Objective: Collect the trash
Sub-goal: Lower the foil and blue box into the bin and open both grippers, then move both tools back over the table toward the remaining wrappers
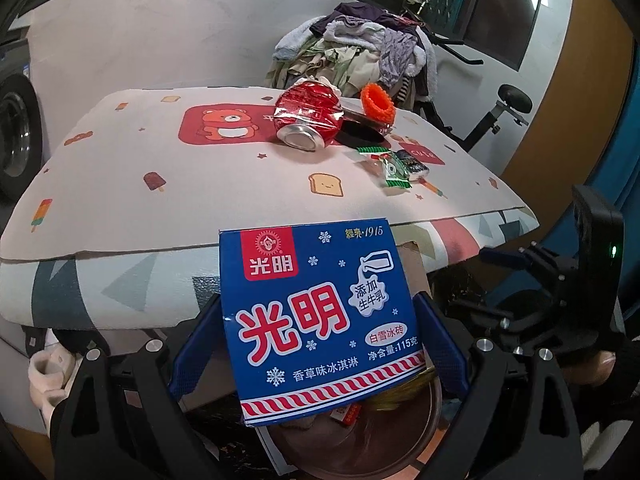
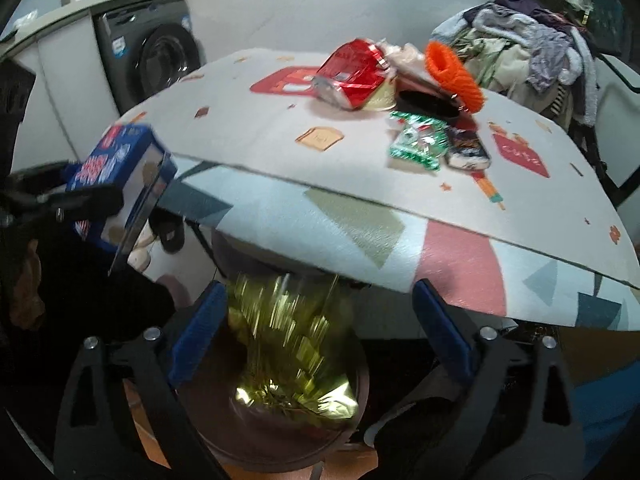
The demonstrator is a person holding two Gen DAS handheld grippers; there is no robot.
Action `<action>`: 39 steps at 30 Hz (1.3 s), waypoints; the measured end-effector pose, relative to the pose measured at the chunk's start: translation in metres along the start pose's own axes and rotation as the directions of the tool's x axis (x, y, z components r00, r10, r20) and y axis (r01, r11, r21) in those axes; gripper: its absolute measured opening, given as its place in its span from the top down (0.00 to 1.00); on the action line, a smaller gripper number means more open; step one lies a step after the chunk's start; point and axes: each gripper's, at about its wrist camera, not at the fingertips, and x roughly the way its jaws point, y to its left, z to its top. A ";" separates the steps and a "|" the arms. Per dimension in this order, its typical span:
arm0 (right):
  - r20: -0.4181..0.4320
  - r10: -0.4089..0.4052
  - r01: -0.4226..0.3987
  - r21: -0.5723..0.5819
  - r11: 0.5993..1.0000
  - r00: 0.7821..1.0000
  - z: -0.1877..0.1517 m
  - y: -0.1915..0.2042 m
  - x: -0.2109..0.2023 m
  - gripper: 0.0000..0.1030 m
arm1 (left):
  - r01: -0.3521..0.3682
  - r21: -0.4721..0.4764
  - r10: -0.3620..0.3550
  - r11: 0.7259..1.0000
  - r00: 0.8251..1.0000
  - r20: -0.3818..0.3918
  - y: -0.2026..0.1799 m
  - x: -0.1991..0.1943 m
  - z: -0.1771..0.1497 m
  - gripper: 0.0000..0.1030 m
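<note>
Directly above the brown bin, the right gripper hangs spread over a blurred gold wrapper beneath, while the left gripper pinches the blue ice-cream box alongside.

Can on table, wrappers right, clothes pile behind.

light: dim, even indoor | blur: smeared gold wrapper | edges: fisheye bending, dark corners
</note>
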 end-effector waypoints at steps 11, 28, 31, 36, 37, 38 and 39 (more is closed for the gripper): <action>0.084 -0.070 0.050 0.222 0.974 0.994 0.004 -0.041 -0.008 0.06 | 0.012 0.139 -0.005 0.990 0.999 -0.050 -0.029 0.013 -0.007 0.12; 0.074 -0.086 0.061 0.293 0.954 0.994 0.000 -0.055 -0.007 0.06 | 0.015 0.184 -0.001 0.983 0.997 -0.076 -0.040 0.019 -0.011 0.06; 0.074 -0.086 0.061 0.294 0.954 0.993 0.000 -0.056 -0.007 0.06 | 0.002 0.178 0.010 0.984 0.998 -0.068 -0.038 0.017 -0.010 0.06; 0.072 -0.089 0.063 0.305 0.950 0.993 0.000 -0.057 -0.008 0.06 | -0.023 0.129 0.029 0.991 0.998 -0.050 -0.028 0.014 -0.008 0.06; 0.071 -0.093 0.067 0.304 0.950 0.993 0.000 -0.057 -0.008 0.06 | -0.029 0.115 0.034 0.993 0.999 -0.042 -0.025 0.012 -0.006 0.06; 0.072 -0.095 0.069 0.302 0.951 0.993 0.000 -0.056 -0.008 0.06 | -0.035 0.105 0.039 0.994 0.999 -0.035 -0.023 0.011 -0.005 0.06; 0.073 -0.095 0.069 0.299 0.952 0.993 0.000 -0.056 -0.009 0.06 | -0.041 0.094 0.044 0.995 0.999 -0.029 -0.021 0.010 -0.004 0.06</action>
